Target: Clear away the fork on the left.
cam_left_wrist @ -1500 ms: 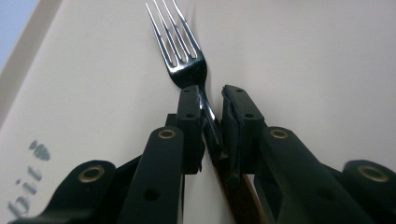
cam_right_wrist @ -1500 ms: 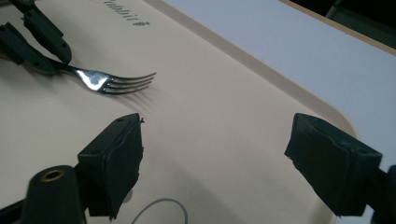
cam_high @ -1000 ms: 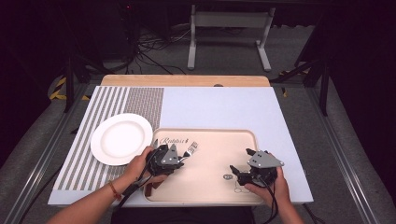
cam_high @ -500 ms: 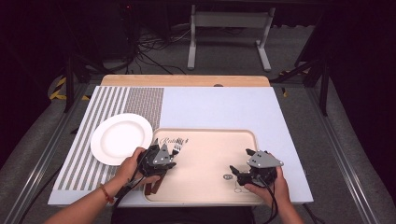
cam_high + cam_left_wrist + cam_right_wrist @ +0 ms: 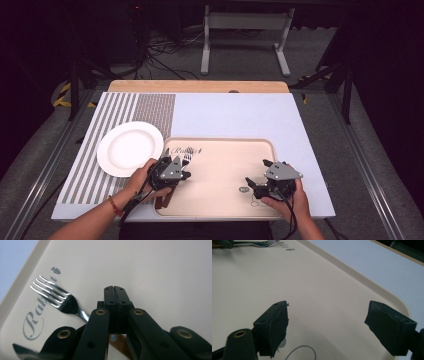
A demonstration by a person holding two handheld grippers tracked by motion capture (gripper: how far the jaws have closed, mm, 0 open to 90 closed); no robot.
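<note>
Fork (image 5: 63,301), shiny steel w/ brown wood handle, pinched at neck by left hand-held gripper (image 5: 116,293).

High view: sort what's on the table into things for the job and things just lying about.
For the job:
- fork, under the left hand
- beige tray on which it lies

Lying about:
- white plate
- striped mat
- pale blue cover

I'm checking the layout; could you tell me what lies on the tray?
On the tray a fork lies; the left hand-held gripper hides most of its wooden handle.
</note>
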